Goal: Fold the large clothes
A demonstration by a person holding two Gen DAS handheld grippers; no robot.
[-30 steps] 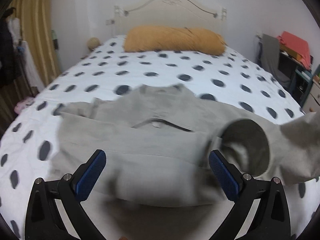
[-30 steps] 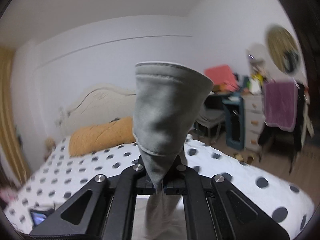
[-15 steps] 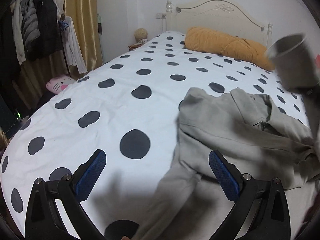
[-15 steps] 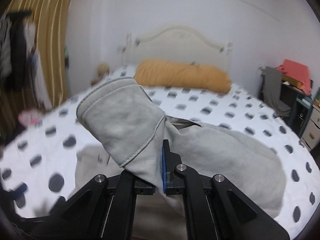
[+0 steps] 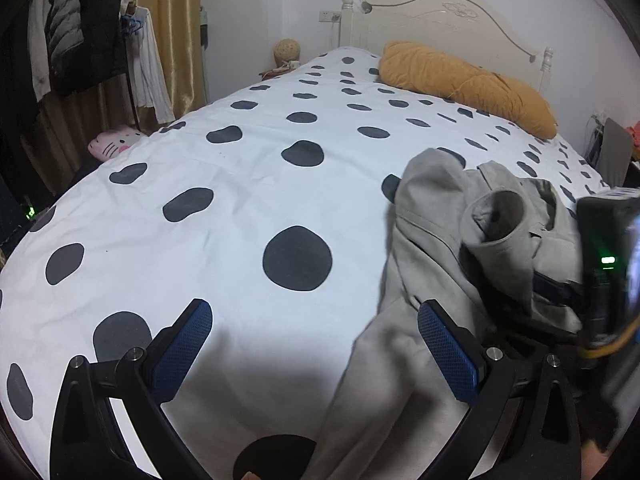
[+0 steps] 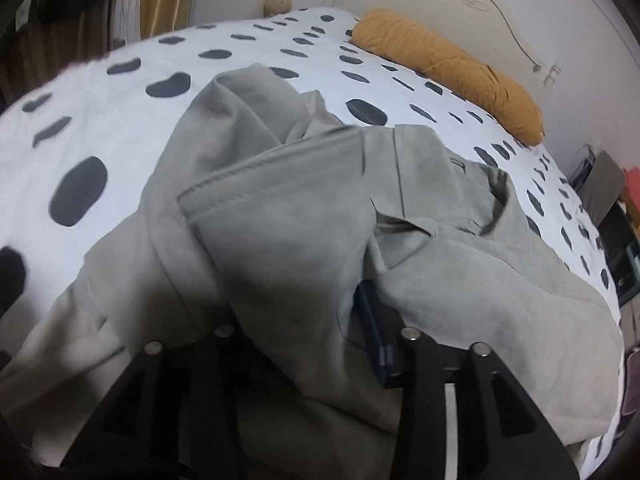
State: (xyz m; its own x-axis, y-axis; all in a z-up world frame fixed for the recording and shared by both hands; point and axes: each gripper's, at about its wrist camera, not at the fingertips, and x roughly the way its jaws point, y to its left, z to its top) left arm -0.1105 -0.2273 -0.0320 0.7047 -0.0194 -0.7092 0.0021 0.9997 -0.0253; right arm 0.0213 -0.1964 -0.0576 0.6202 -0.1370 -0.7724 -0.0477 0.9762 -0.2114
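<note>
In the left wrist view, our left gripper [image 5: 316, 354] hangs with its blue-padded fingers [image 5: 182, 350] spread wide and nothing between them, low over the white bedspread with dark grey spots [image 5: 248, 200]. The soft grey suede-like jacket [image 5: 432, 248] lies bunched on the right part of the bed, one sleeve trailing down toward the near edge just beside our right-hand finger. A cuff [image 5: 498, 216] stands up from the heap, and the other tool's black body sits close behind it. The risk we see here is that the trailing sleeve slides off the bed edge if the jacket gets tugged, and that the two tools bump, being so near.

In the right wrist view, our right gripper [image 6: 316, 320] is buried under the sleeve [image 6: 280, 208], which drapes over both fingers; one blue pad edge shows, with cloth across it. We cannot tell whether the fingers are together on the fabric or merely covered. If they are pinched on several layers, a pull would likely drag the whole heap and undo any flat lay. The mustard-yellow long pillow [image 6: 448, 72] stays well apart.
</note>
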